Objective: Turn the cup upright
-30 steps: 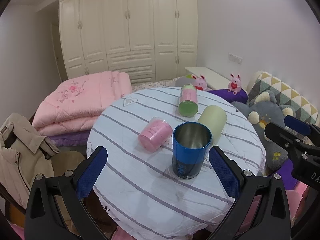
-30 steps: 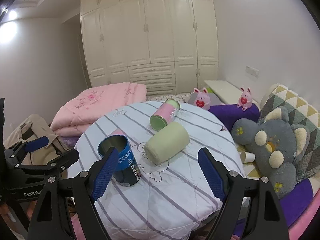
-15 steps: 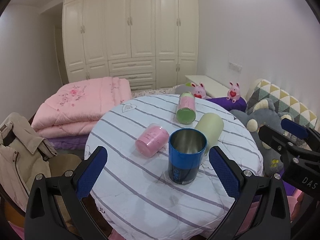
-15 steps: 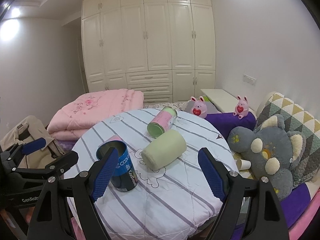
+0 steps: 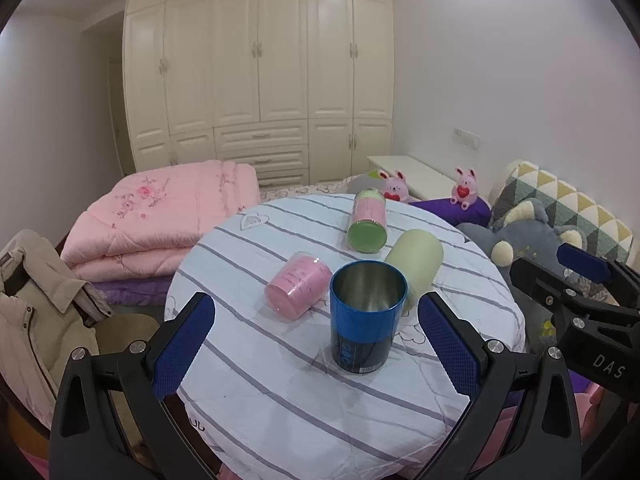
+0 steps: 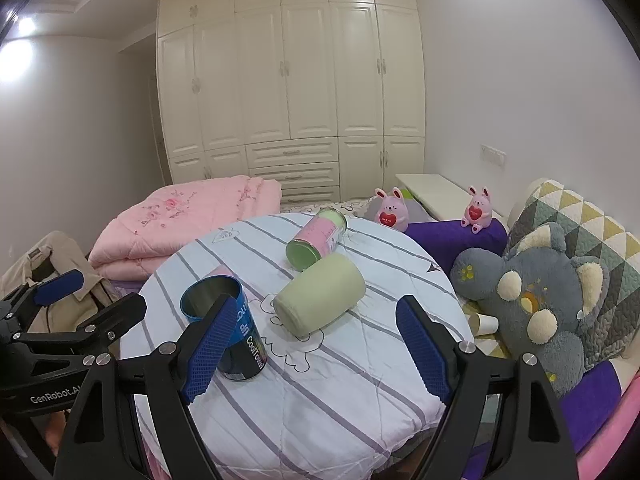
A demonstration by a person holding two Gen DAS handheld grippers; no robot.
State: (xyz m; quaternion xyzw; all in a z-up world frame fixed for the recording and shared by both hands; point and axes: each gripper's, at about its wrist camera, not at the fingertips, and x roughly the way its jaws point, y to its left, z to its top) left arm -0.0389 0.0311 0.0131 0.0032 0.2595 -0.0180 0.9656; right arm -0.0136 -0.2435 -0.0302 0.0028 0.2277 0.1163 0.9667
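A blue metal cup (image 5: 366, 320) stands upright on the round striped table (image 5: 280, 392); it also shows in the right wrist view (image 6: 234, 332). A pale green cup (image 5: 416, 262) (image 6: 320, 300), a pink cup (image 5: 298, 288) and a pink-and-green can (image 5: 368, 222) (image 6: 318, 238) lie on their sides behind it. My left gripper (image 5: 316, 344) is open and empty, held back in front of the blue cup. My right gripper (image 6: 316, 348) is open and empty, in front of the pale green cup.
A folded pink quilt (image 5: 160, 220) lies behind the table at left, a beige jacket (image 5: 36, 300) at far left. A grey plush toy (image 6: 536, 296), patterned cushion (image 6: 580, 216) and two pink bunnies (image 6: 390, 212) sit at right. A white wardrobe (image 5: 260, 80) fills the back wall.
Both grippers have pulled back and up from the table, so the cups look smaller and farther off. The cups have not moved. Both grippers stay open.
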